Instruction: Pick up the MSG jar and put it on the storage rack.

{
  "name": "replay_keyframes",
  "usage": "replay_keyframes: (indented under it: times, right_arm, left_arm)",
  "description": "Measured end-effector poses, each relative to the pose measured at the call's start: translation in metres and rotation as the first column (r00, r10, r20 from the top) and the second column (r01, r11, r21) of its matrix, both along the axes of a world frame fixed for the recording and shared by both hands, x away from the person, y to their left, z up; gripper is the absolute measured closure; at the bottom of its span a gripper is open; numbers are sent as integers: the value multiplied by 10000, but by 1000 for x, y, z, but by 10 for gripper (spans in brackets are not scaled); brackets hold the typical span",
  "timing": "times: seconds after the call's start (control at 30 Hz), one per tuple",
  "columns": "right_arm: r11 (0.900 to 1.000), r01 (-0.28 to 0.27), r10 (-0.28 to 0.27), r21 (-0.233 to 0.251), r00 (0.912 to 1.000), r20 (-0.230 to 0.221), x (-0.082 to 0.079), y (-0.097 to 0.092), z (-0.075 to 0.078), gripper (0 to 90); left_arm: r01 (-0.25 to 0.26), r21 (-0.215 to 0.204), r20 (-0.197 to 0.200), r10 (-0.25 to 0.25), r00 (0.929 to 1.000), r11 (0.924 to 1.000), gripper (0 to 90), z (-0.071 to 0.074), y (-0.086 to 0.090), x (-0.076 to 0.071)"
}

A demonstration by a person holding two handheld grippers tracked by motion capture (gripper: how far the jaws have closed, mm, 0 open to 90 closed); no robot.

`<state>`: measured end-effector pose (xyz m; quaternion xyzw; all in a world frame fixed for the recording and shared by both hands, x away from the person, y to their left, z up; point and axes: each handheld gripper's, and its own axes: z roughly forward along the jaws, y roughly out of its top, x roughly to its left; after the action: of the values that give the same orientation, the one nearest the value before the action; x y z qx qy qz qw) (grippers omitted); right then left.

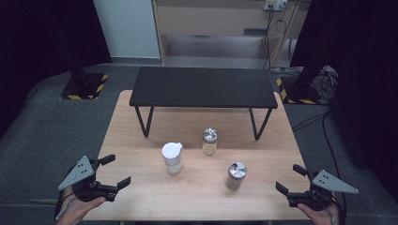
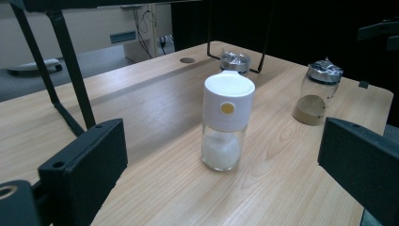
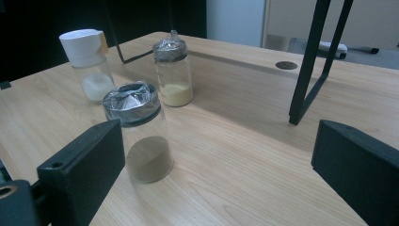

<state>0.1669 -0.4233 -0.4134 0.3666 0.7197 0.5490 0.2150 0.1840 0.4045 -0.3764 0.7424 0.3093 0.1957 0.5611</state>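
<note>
- Left gripper (image 1: pixel 112 171): jaws apart, lined up on the white-capped glass salt shaker (image 1: pixel 172 158) for approach.
- Right gripper (image 1: pixel 291 178): jaws apart, facing the foil-capped glass jar of brown powder (image 1: pixel 235 176).

1. The room was dim, and the edges of the high view were almost black.
2. Light fell from above onto the wooden table (image 1: pixel 141 140), the brightest part.
3. The black shelf (image 1: pixel 203 87) threw a soft shadow under itself.
4. The near black jaws looked a bit fuzzy.
5. The foil lid (image 3: pixel 131 101) gleamed.
</note>
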Motion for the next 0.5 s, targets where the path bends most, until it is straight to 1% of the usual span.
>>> replay_keyframes:
  times: [0.23,0.3,0.5]
  right_arm:
    - [10000,-13,13,17,10000,2,0,0,0,37]
    - [10000,-8,8,14,10000,4,0,0,0,37]
    - [10000,-3,3,26,10000,-3,0,-1,0,38]
  left_arm:
    - [303,16,-95,-303,9995,9995,7,10,-3,17]
    - [343,61,-92,-343,9994,9994,8,11,-4,19]
    - [640,240,-70,-639,9979,9977,8,20,-10,33]
